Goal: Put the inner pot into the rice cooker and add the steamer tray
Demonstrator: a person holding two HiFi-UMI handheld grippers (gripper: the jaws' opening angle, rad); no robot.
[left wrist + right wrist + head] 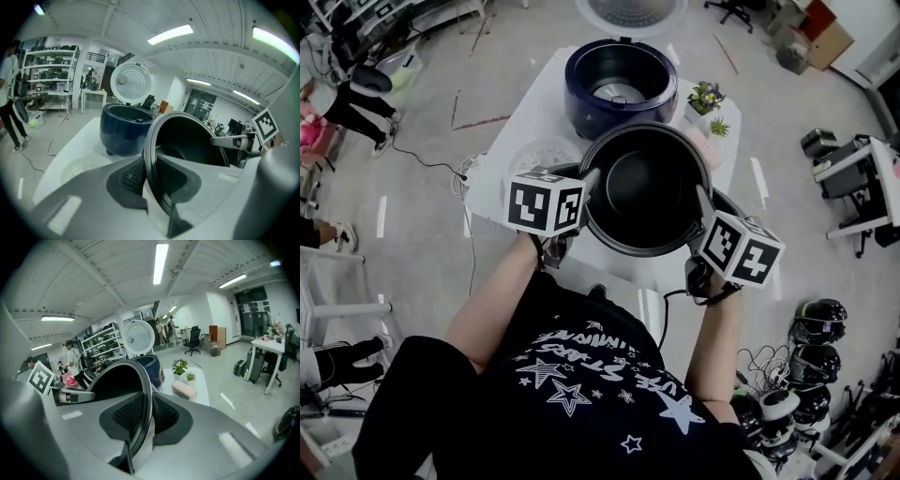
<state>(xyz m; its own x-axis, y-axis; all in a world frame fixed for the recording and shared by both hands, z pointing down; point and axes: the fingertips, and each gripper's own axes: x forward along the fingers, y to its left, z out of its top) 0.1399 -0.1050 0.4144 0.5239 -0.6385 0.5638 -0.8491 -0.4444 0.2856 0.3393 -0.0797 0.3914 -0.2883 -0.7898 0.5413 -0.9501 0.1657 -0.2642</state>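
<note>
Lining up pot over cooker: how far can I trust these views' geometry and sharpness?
Head view: sharp, mild edge bending, pot and cooker clear. Left gripper view: heavy fisheye, dark corners, pot soft up close. Right gripper view: same fisheye, ceiling light glaring.

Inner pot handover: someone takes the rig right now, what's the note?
Grip: left claw is shut on the inner pot rim at its left side; right claw is shut on the rim opposite.
Where: inner pot is held between both claws, in front of the rice cooker. The cooker's lid is up and its cavity is empty. The steamer tray lies on the table, left of the cooker.
Done: pot gripped.
Left: lower the pot into the cooker, then add the tray.
</note>
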